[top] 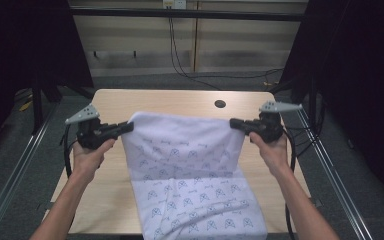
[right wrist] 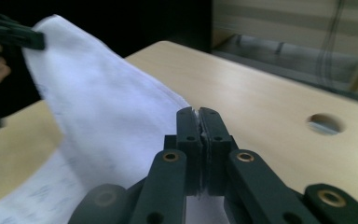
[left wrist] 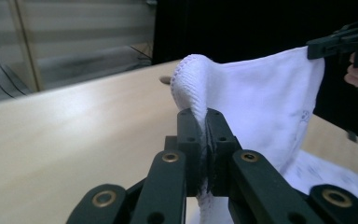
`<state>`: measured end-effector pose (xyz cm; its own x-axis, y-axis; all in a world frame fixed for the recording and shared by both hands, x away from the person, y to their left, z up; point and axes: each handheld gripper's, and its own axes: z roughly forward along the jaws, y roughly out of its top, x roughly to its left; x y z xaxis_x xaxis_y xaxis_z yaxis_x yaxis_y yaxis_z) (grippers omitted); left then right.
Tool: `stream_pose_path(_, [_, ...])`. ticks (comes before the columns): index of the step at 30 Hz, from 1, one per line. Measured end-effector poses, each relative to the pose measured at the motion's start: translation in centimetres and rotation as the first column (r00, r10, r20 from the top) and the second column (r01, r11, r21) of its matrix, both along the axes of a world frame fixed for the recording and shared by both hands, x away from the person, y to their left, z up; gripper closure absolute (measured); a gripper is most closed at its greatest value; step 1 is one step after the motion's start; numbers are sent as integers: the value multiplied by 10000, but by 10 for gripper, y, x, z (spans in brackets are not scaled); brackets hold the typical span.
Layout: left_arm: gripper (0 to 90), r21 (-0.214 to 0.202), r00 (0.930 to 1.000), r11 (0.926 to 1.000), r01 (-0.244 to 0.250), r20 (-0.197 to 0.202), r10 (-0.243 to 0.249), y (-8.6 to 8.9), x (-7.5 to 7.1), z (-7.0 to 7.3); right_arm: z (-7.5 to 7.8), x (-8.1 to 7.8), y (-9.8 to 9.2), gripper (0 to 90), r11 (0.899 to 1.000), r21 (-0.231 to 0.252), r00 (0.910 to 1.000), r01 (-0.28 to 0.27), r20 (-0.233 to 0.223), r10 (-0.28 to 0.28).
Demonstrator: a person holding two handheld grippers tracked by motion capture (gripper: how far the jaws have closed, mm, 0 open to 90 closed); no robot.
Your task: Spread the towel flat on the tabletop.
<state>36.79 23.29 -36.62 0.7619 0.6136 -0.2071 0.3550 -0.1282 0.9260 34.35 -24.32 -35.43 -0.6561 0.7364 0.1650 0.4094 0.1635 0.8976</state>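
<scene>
A white cloth (top: 185,165) with small blue prints hangs between the two grippers, its far edge lifted off the wooden table (top: 150,100) and its near part draped toward the front edge. My left gripper (top: 129,126) is shut on the cloth's left corner; in the left gripper view the hemmed cloth (left wrist: 242,93) bunches above the pinched left gripper (left wrist: 206,114). My right gripper (top: 233,122) is shut on the right corner; in the right gripper view the right gripper (right wrist: 198,112) clamps a thin edge of the cloth (right wrist: 107,116).
A round cable hole (top: 220,104) sits in the table near its far right. Metal rails (top: 330,170) run along both sides of the table. Cables (top: 180,60) hang on the wall behind. Dark curtains flank the space.
</scene>
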Motion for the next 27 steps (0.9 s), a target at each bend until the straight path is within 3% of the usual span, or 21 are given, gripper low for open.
stream_pose_path(2, [868, 40, 9993, 9993, -382, 14, 382, -7, 22, 10, 14, 18, -2, 882, 9977, -591, 9993, 333, 212, -321])
stream_pose_path(3, [867, 114, 9989, 9988, -475, 2, 475, -16, 38, 17, 22, 31, -4, 881, 9947, -853, 9980, 575, 299, -551])
stream_pose_path(4, [865, 185, 9985, 9983, -544, 55, 543, -20, 44, 20, 34, 51, -8, 881, 9879, -1241, 9951, 935, 434, -888])
stream_pose_path(6, [850, 46, 9974, 9975, -706, 118, 705, -33, 59, 25, 47, 70, -15, 881, 9798, -1329, 9874, 1495, 722, -1409])
stream_pose_path(7, [821, 224, 9955, 9953, -940, 91, 938, -42, 68, 26, 50, 78, -18, 880, 9767, -1294, 9838, 1714, 751, -1627])
stream_pose_path(8, [766, 523, 9900, 9886, -1412, 80, 1409, -50, 74, 25, 54, 89, -21, 874, 9646, -1569, 9757, 2121, 897, -2000])
stream_pose_path(9, [703, 584, 9864, 9849, -1629, -133, 1639, -54, 80, 23, 54, 96, -23, 845, 9516, -1860, 9684, 2446, 954, -2302])
stream_pose_path(10, [648, 498, 9852, 9845, -1680, -256, 1695, -54, 83, 20, 52, 102, -25, 703, 9385, -1971, 9584, 2836, 902, -2706])
stream_pose_path(11, [637, 464, 9814, 9812, -1871, -354, 1888, -52, 84, 15, 50, 104, -26, 630, 9372, -1800, 9538, 2987, 884, -2870])
stream_pose_path(12, [613, 498, 9799, 9801, -1923, -445, 1946, -51, 84, 11, 45, 104, -28, 596, 9449, -1502, 9565, 2907, 710, -2830])
stream_pose_path(13, [604, 615, 9798, 9806, -1862, -623, 1900, -48, 84, 3, 40, 103, -29, 578, 9465, -1441, 9571, 2887, 679, -2817])
stream_pose_path(15, [616, 933, 9807, 9832, -1571, -1025, 1665, -44, 80, -16, 26, 96, -28, 553, 9449, -1820, 9622, 2722, 537, -2668])
stream_pose_path(17, [627, 887, 9822, 9876, -1298, -1249, 1403, -42, 73, -32, 10, 83, -29, 548, 9495, -1945, 9692, 2463, 411, -2430])
stream_pose_path(21, [685, 1232, 9874, 9923, -109, -1555, 302, -46, 42, -59, -20, 43, -29, 571, 9761, -1794, 9908, 1226, -348, -1308])
stream_pose_path(22, [715, 1292, 9863, 9908, 397, -1639, -182, -49, 30, -68, -30, 31, -28, 576, 9793, -1800, 9933, 921, -528, -1031])
stream_pose_path(24, [755, 1741, 9820, 9794, 1019, -1753, -710, -53, 14, -82, -51, 4, -27, 602, 9810, -1926, 9926, 248, -1116, -470])
stream_pose_path(25, [769, 1872, 9749, 9729, 1354, -2003, -971, -55, 6, -92, -59, -4, -26, 618, 9815, -1913, 9910, 24, -1306, -278])
stream_pose_path(27, [774, 2052, 9687, 9657, 1592, -2214, -1127, -59, -3, -106, -79, -24, -25, 656, 9747, -2203, 9858, -375, -1677, 0])
